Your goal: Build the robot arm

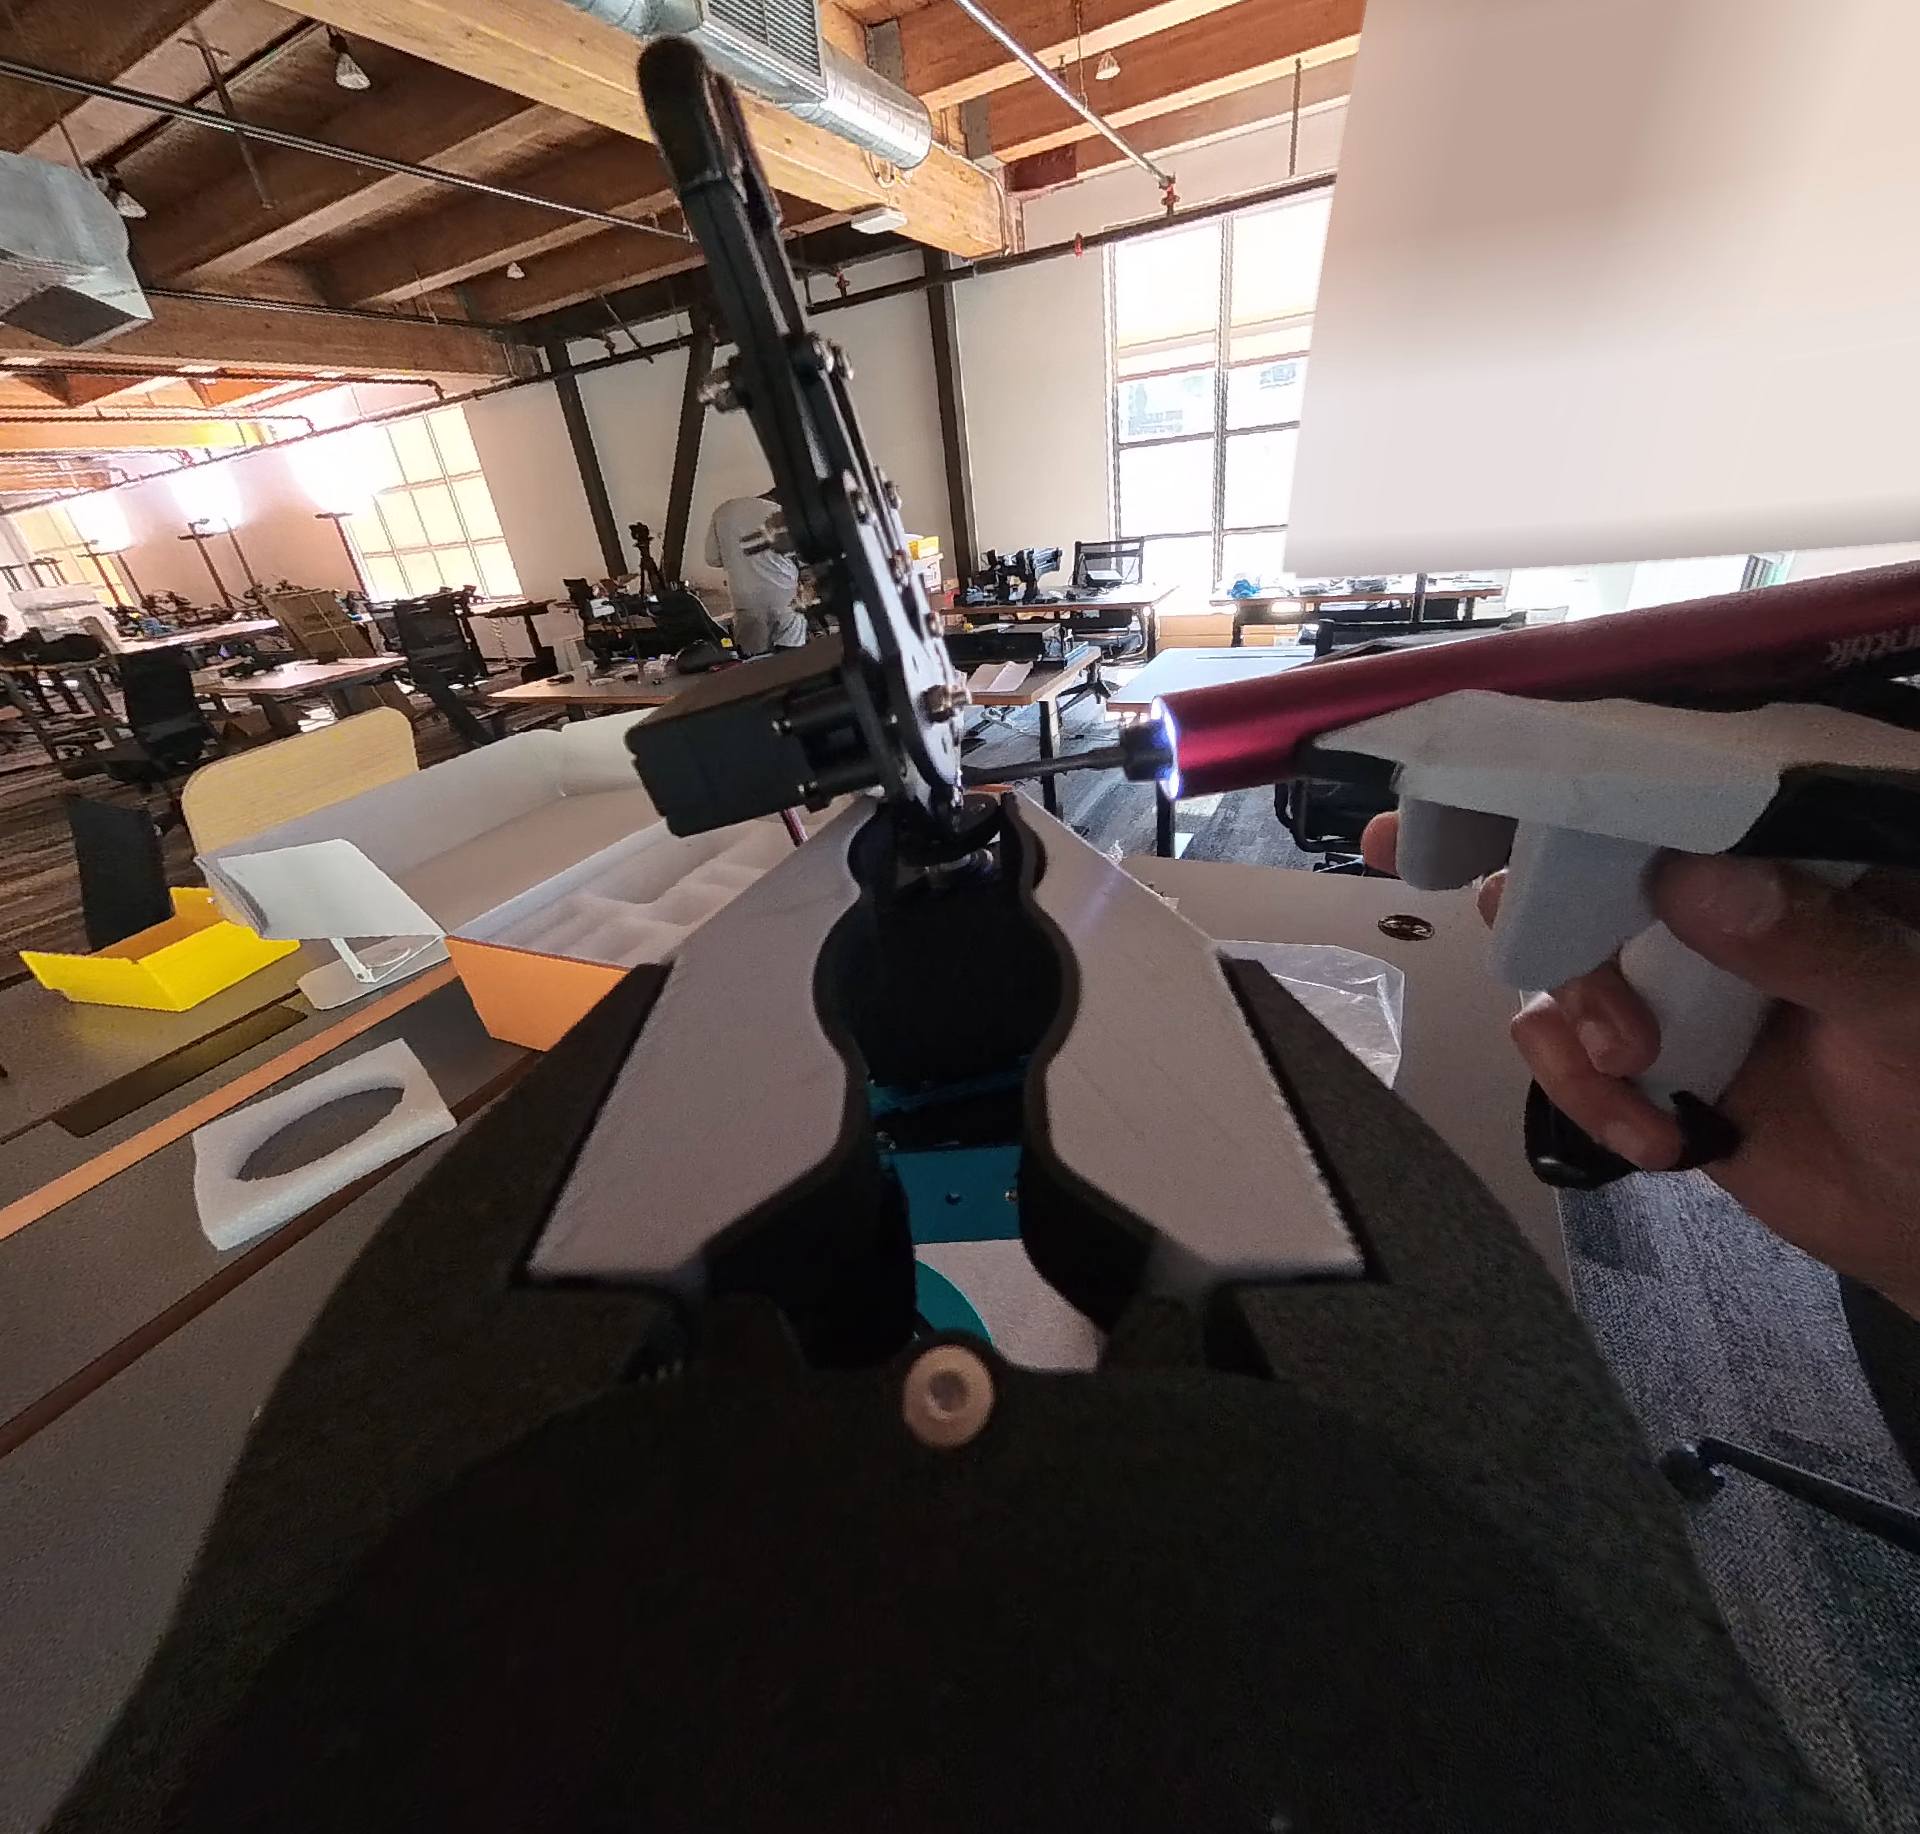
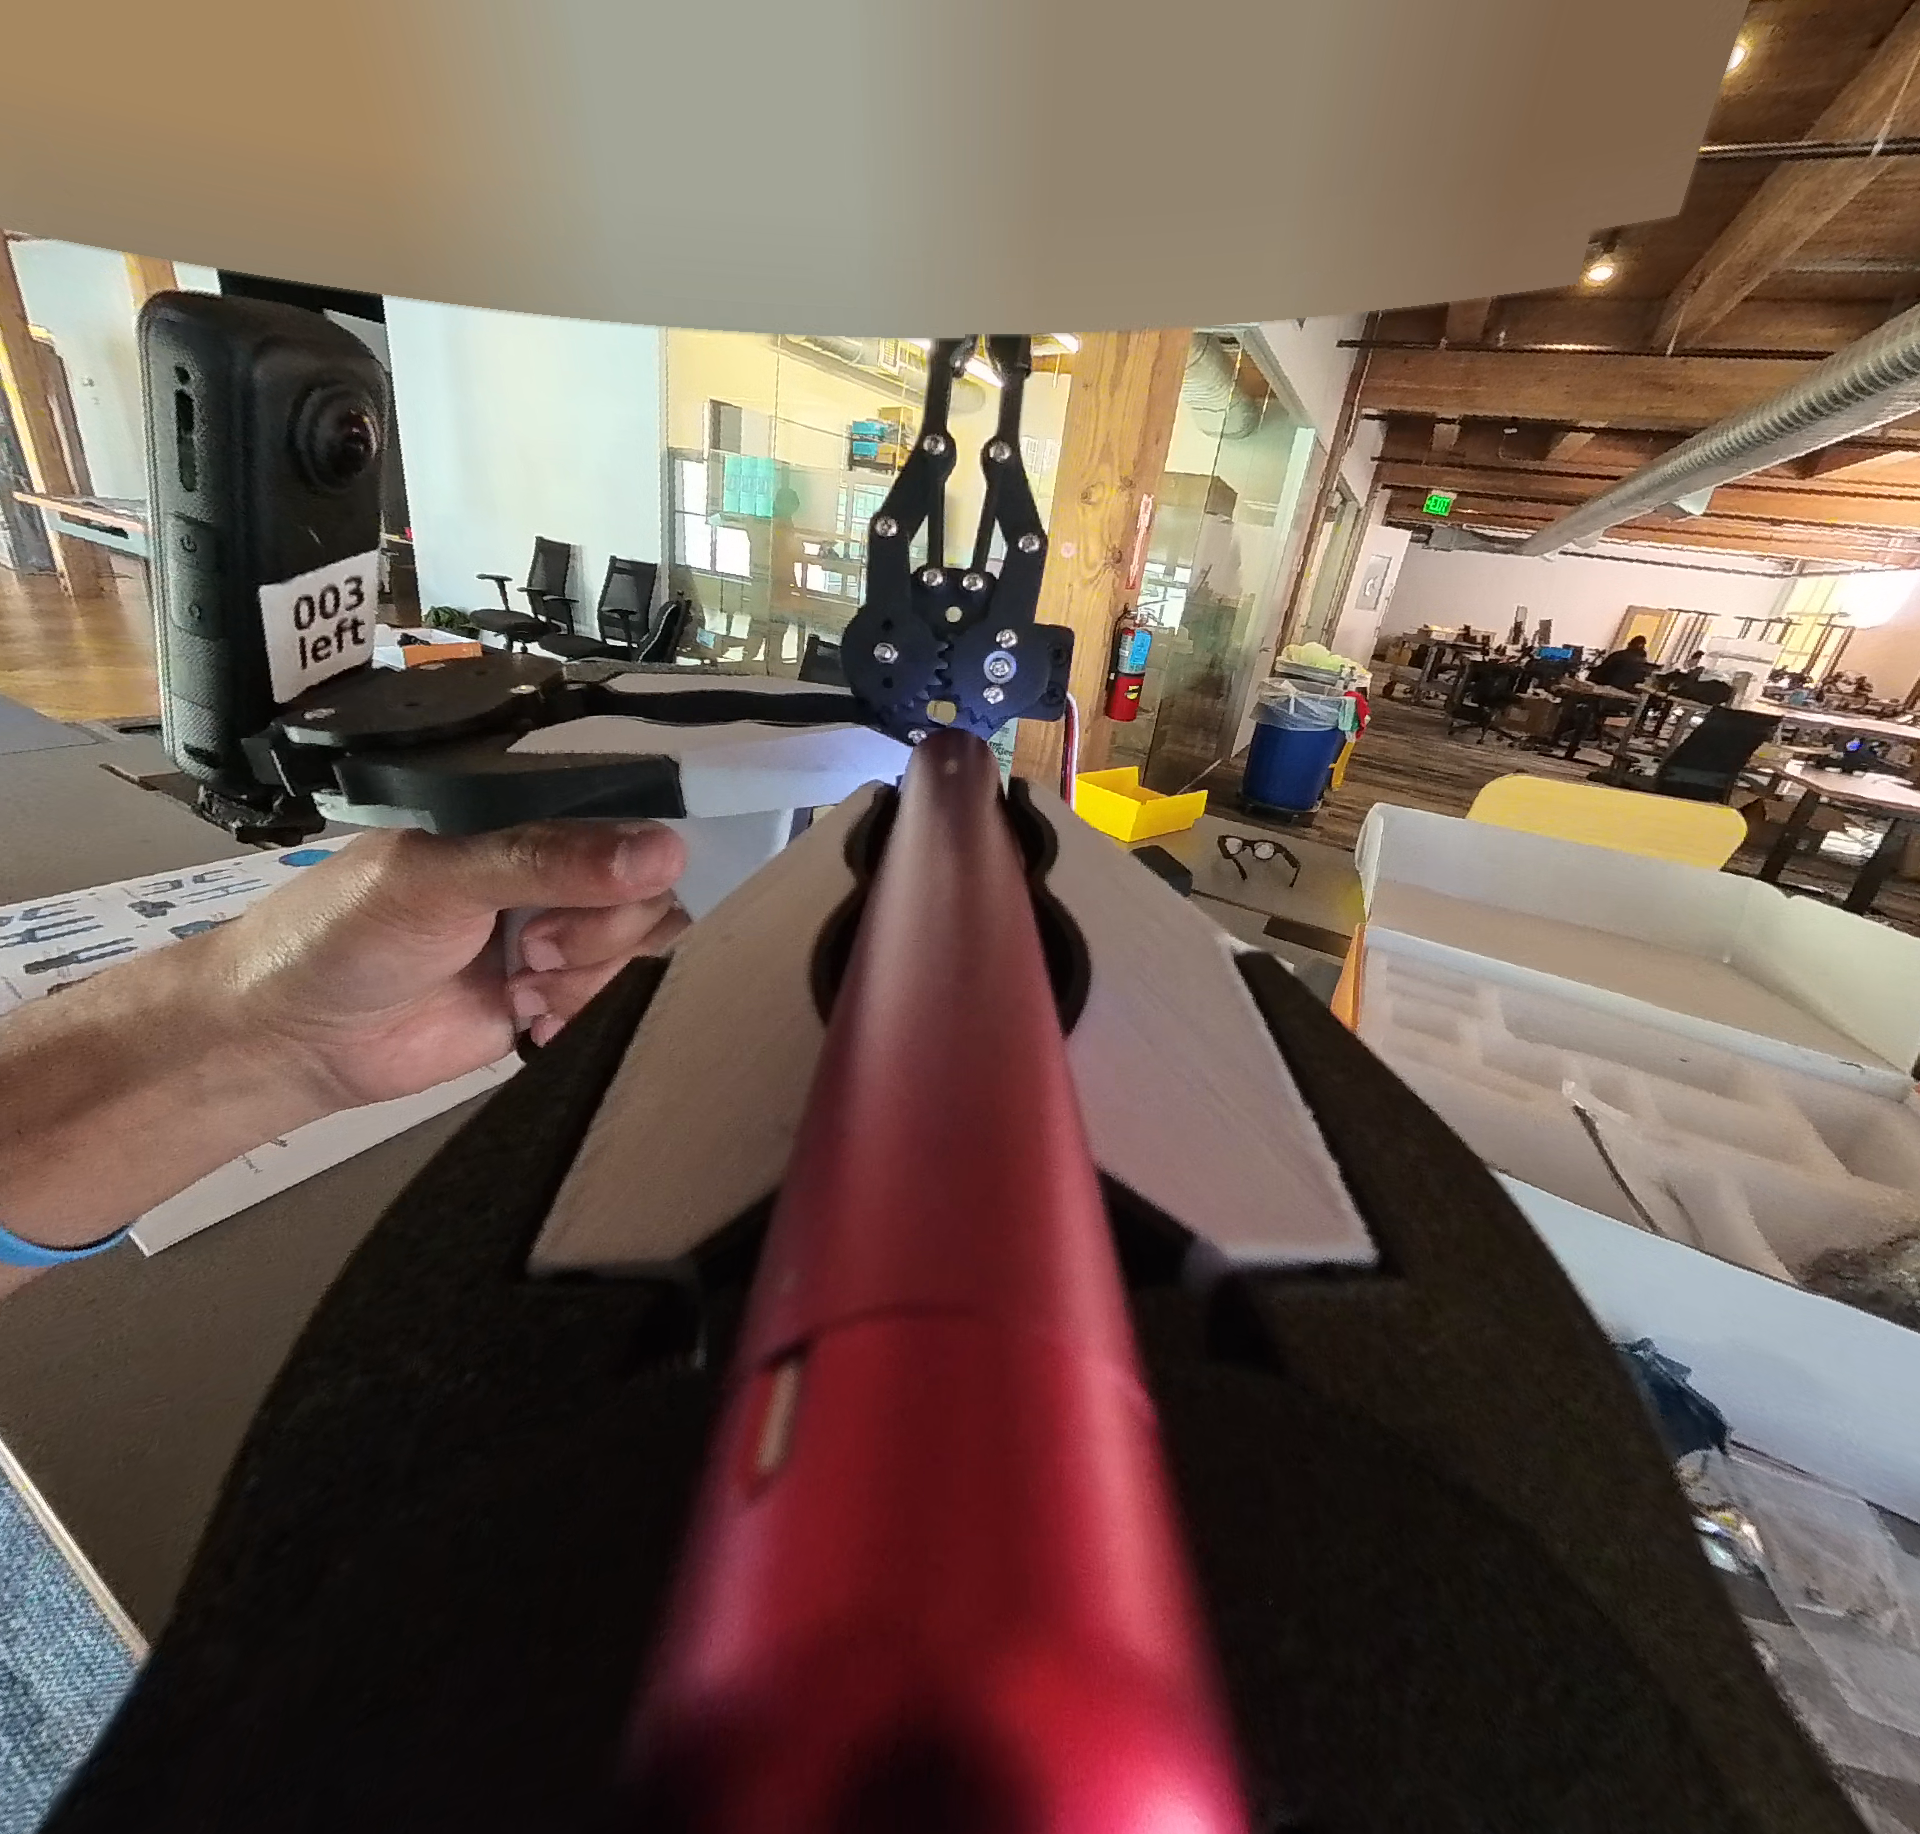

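Note:
My left gripper [image 1: 940,828] is shut on a small black mechanical claw [image 1: 831,579] with gears, a servo block [image 1: 748,756] and a blue metal base [image 1: 951,1171]. The claw stands up and tilts left. My right gripper [image 2: 951,797] is shut on a red powered screwdriver [image 2: 935,1265] that runs along its fingers. The screwdriver's lit tip and bit [image 1: 1132,750] meet the claw's lower plate [image 2: 951,704]. The right wrist view shows the left gripper [image 2: 831,735] side-on with its camera [image 2: 260,537], held by a hand [image 2: 416,953]. The left wrist view shows the right gripper [image 1: 1382,745] and its hand [image 1: 1714,1036].
A white box with a foam insert [image 1: 644,880] [image 2: 1610,1005] lies on the table. A yellow bin [image 1: 156,953] [image 2: 1138,802], a foam piece with an oval hole [image 1: 312,1140], a plastic bag [image 1: 1330,995], glasses [image 2: 1257,854] and a printed sheet [image 2: 125,922] lie around. Desks and chairs stand behind. There is about 6 cm between the tips of the two grippers.

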Demonstrator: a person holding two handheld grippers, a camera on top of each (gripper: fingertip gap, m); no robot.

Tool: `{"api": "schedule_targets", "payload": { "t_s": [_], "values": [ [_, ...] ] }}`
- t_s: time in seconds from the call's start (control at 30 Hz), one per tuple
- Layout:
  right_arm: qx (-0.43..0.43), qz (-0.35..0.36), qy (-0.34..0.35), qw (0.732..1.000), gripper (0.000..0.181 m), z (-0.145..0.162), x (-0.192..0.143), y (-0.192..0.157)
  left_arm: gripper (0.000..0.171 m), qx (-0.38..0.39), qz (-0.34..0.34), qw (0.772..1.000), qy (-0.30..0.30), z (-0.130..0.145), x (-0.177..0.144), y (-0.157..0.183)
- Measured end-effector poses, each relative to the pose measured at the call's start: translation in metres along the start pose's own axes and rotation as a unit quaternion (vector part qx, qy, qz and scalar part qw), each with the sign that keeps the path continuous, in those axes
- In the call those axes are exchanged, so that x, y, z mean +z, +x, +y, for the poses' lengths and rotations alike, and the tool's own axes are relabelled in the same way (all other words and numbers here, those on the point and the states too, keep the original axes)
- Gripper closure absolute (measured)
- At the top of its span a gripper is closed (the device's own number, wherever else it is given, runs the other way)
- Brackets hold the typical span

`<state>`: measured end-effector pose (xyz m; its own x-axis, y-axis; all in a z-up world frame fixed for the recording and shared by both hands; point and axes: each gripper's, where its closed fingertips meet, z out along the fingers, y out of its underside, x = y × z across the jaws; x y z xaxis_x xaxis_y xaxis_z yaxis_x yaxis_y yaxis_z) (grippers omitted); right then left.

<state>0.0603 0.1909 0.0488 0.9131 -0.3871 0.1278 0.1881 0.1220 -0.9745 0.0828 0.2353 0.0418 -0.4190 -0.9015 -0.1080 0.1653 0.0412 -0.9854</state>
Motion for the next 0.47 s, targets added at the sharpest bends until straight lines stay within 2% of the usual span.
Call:
{"api": "schedule_targets", "payload": {
  "t_s": [0.33, 0.47],
  "values": [
    [0.042, -0.002, 0.002, 0.999, 0.16, -0.0005, 0.0, 0.0024, 0.156, 0.009, 0.001, 1.0, -0.003, -0.0001, -0.0002, 0.0001],
    [-0.006, 0.022, -0.003, 1.0, 0.16, -0.0013, 0.0001, 0.0009, 0.155, 0.016, -0.003, 1.0, -0.005, 0.0003, 0.0008, 0.0003]
  ]
}}
